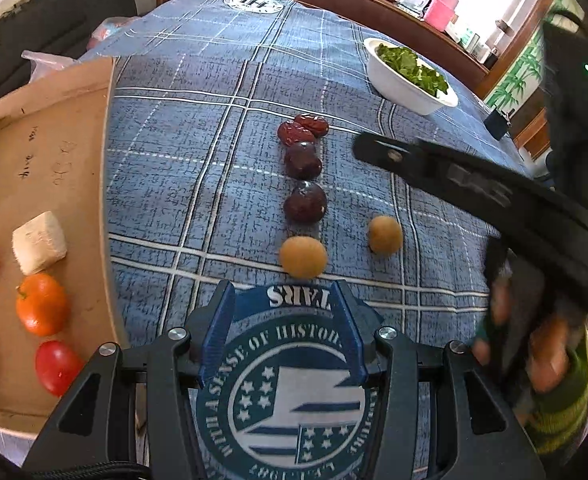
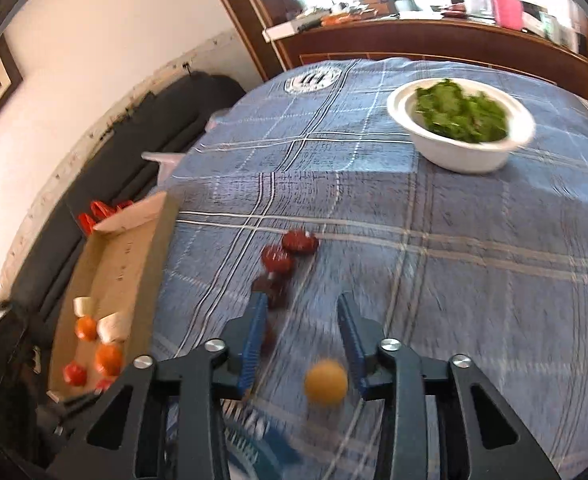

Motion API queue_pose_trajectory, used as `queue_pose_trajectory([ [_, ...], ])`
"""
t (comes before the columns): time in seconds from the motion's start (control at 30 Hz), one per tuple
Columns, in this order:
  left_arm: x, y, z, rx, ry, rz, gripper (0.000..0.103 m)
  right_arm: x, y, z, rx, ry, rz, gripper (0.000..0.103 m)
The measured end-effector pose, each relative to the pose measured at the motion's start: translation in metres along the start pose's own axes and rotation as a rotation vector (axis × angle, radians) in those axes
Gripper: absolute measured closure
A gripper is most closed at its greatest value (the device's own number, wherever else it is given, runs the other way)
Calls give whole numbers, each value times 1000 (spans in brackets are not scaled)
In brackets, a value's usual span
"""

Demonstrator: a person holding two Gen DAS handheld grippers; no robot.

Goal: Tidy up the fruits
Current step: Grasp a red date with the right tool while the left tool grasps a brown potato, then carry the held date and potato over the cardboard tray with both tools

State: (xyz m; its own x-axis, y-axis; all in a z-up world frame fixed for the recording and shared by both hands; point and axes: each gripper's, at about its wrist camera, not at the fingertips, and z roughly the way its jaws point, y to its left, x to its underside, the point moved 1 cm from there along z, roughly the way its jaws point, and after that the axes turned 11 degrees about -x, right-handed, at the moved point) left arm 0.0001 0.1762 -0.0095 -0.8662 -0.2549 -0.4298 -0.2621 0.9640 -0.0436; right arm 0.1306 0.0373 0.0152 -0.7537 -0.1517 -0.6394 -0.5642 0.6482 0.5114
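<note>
The right gripper (image 2: 300, 320) has its fingers apart with nothing in them. A tan ball fruit (image 2: 326, 376) sits on the table (image 2: 474, 280), between them near the roots. It could roll away if a finger bumps it. The left gripper (image 1: 284, 300), fingers apart too, hangs low, just before the other tan fruit (image 1: 303, 257). Past that fruit lie dark plums (image 1: 305, 202), then red dates (image 1: 304, 128).

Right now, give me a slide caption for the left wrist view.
Open left gripper faces tan fruit and dark plums on checked cloth; cardboard tray alongside.
</note>
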Motion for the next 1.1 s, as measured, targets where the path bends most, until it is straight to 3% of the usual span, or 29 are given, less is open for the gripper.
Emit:
queue_pose_trajectory([
  [0.1, -3, 0, 4, 14, 2, 0, 55, -10, -5, 24, 30, 43, -28, 79],
  [0.3, -10, -3, 13, 51, 10, 11, 55, -23, -10, 59, 31, 117, -71, 80],
  [0.47, -13, -4, 19, 64, -8, 8, 56, -36, -6, 73, 7, 129, -100, 80],
  [0.67, -13, -6, 21, 105, -25, 13, 78, -38, 5, 83, 28, 137, -164, 82],
  [0.9, -7, -1, 14, 107, -30, 10, 78, -37, -2, 61, 12, 91, -112, 83],
  [1.1, -6, 2, 0, 40, -66, 19, 78, -26, 8, 15, -11, 18, -91, 83],
])
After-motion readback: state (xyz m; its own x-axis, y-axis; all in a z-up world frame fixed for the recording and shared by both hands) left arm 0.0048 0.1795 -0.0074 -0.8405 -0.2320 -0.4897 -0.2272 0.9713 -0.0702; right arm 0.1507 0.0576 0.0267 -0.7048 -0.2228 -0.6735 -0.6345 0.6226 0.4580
